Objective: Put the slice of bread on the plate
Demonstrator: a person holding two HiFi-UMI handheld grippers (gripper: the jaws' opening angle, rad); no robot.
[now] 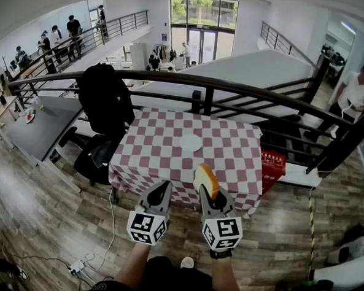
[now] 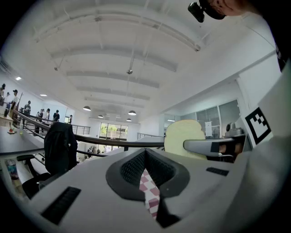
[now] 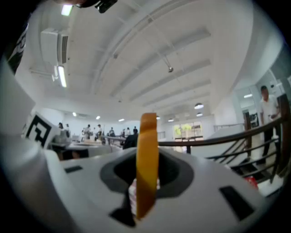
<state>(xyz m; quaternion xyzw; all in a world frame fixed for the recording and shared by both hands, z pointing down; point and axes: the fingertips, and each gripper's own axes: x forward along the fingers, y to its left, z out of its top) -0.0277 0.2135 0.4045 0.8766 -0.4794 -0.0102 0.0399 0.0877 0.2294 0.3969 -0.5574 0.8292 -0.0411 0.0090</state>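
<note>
A table with a red-and-white checked cloth (image 1: 163, 153) stands ahead of me, a white plate (image 1: 191, 142) near its middle. My right gripper (image 1: 208, 196) is shut on the slice of bread (image 1: 207, 179), holding it upright and edge-on over the table's near edge, well short of the plate. In the right gripper view the bread's brown crust (image 3: 148, 150) stands between the jaws of the right gripper (image 3: 148, 170). My left gripper (image 1: 162, 188) hovers beside it, shut and holding nothing. From the left gripper (image 2: 145, 159), the bread's pale face (image 2: 182, 135) shows to the right.
A black chair draped with a dark jacket (image 1: 104, 103) stands at the table's left. A dark railing (image 1: 234, 88) runs behind the table. A red crate (image 1: 272, 166) sits at its right. A grey desk (image 1: 41, 127) is further left, and a cable with a power strip (image 1: 76, 266) lies on the floor.
</note>
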